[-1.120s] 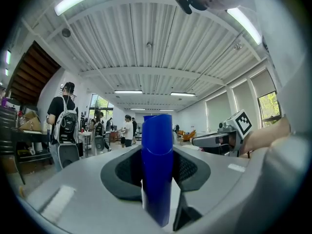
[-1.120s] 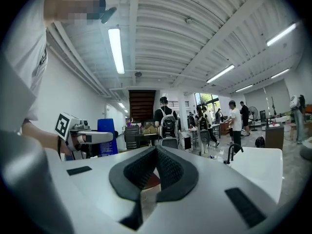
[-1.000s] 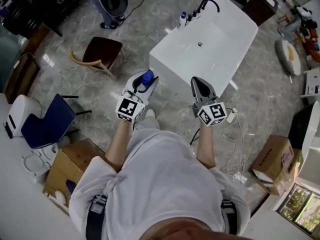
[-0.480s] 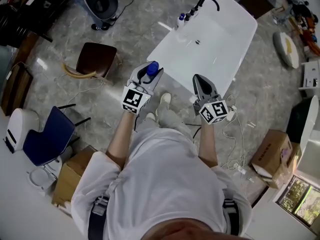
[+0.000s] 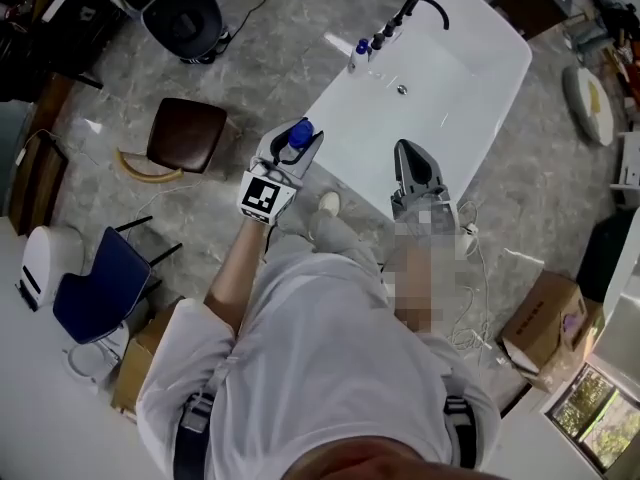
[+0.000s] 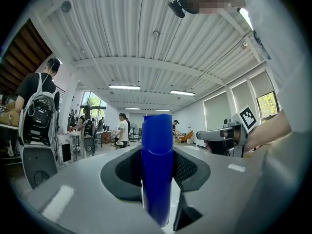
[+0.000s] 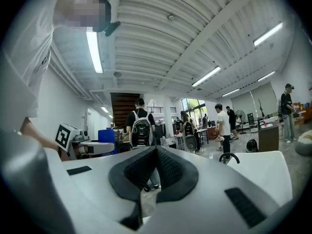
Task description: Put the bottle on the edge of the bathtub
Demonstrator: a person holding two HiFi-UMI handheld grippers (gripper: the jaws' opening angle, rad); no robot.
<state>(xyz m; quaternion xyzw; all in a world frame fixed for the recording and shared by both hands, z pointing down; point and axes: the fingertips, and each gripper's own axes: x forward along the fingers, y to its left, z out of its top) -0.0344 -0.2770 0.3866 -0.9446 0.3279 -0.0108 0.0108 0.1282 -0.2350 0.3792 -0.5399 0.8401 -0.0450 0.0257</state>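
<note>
A bottle with a blue cap [image 5: 300, 132] stands upright between the jaws of my left gripper [image 5: 296, 144], just left of the near end of the white bathtub [image 5: 470, 78]. In the left gripper view the blue cap [image 6: 157, 140] fills the gap, and the left gripper [image 6: 157, 162] is shut on it. My right gripper [image 5: 404, 149] hangs over the tub's near rim, shut and holding nothing. Its jaws meet in the right gripper view [image 7: 155, 151]. Two small bottles [image 5: 361, 52] stand on the tub's far left rim beside a black faucet [image 5: 418, 8].
A brown stool [image 5: 186, 132] stands on the floor to the left, a blue chair [image 5: 100, 276] nearer, and a black office chair [image 5: 186, 16] at the back. Cables [image 5: 470, 268] and a cardboard box [image 5: 545, 318] lie on the right. People stand far off [image 7: 141, 126].
The person has stepped towards the bathtub. Both grippers have come closer to it, the left still gripping the bottle and the right now above the near rim.
</note>
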